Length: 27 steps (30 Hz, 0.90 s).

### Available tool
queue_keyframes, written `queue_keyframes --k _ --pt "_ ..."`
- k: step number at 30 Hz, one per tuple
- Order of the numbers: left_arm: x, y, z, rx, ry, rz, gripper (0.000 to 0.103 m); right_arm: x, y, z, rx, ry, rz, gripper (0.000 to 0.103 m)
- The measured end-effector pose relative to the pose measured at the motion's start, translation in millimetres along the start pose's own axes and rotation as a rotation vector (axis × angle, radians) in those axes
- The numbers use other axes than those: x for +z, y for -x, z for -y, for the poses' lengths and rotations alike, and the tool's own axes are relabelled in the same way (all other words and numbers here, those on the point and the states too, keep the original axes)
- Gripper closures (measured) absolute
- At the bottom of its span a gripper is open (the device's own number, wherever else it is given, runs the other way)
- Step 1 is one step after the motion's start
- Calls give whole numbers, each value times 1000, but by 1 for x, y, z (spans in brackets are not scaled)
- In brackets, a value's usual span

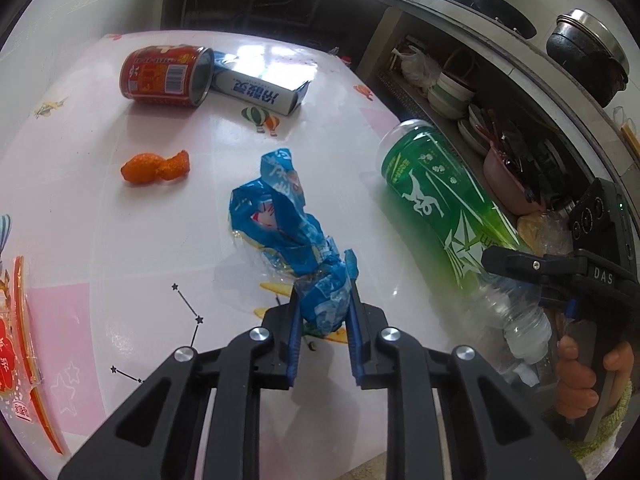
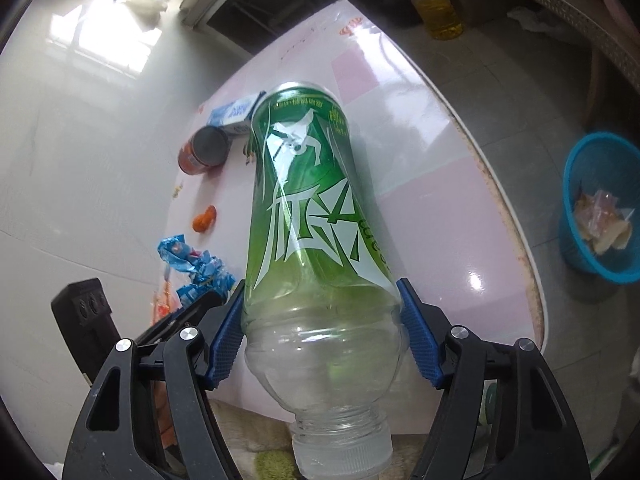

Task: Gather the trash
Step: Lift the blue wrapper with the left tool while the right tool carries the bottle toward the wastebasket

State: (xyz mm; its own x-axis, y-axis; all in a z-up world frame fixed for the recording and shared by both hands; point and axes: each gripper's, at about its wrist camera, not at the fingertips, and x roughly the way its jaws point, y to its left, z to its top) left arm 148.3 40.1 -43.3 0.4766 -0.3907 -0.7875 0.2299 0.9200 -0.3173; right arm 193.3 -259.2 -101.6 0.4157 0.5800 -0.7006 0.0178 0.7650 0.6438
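My left gripper (image 1: 323,304) is shut on the near end of a crumpled blue plastic wrapper (image 1: 280,216), just above the table (image 1: 100,240). My right gripper (image 2: 322,312) is shut on a clear bottle with a green label (image 2: 308,208), cap toward me, held above the table; it also shows at the right of the left wrist view (image 1: 436,208). A red can (image 1: 166,76) lies on its side at the far end, next to a blue and white box (image 1: 260,90). An orange scrap (image 1: 156,166) lies mid-table.
A blue basket (image 2: 600,208) holding some wrappers stands on the floor right of the table. A red and clear wrapper (image 1: 16,340) lies at the table's left edge. Shelves with bowls and pots (image 1: 460,92) run along the right. An oil bottle (image 2: 436,8) stands on the floor.
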Motion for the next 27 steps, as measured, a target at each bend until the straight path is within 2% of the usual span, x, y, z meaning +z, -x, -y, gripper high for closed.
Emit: queue_keyframes --k 5,12,17,20,25,27 --pt "9 7 25 -34 -53 15 85 3 30 15 61 -40 76 36" --pt "24 -1 86 -113 -164 3 85 -4 75 61 127 -150 176 36" --pt "26 -18 126 -146 -250 -34 85 -21 86 84 131 -192 176 36" --pt "23 -26 137 -145 -277 -50 85 -27 79 82 116 -187 145 36" --pt "21 -33 136 -122 -267 -74 85 -27 64 70 -31 -100 79 35" --pt "23 -34 134 -113 -262 -77 85 -26 62 65 -57 -56 62 35"
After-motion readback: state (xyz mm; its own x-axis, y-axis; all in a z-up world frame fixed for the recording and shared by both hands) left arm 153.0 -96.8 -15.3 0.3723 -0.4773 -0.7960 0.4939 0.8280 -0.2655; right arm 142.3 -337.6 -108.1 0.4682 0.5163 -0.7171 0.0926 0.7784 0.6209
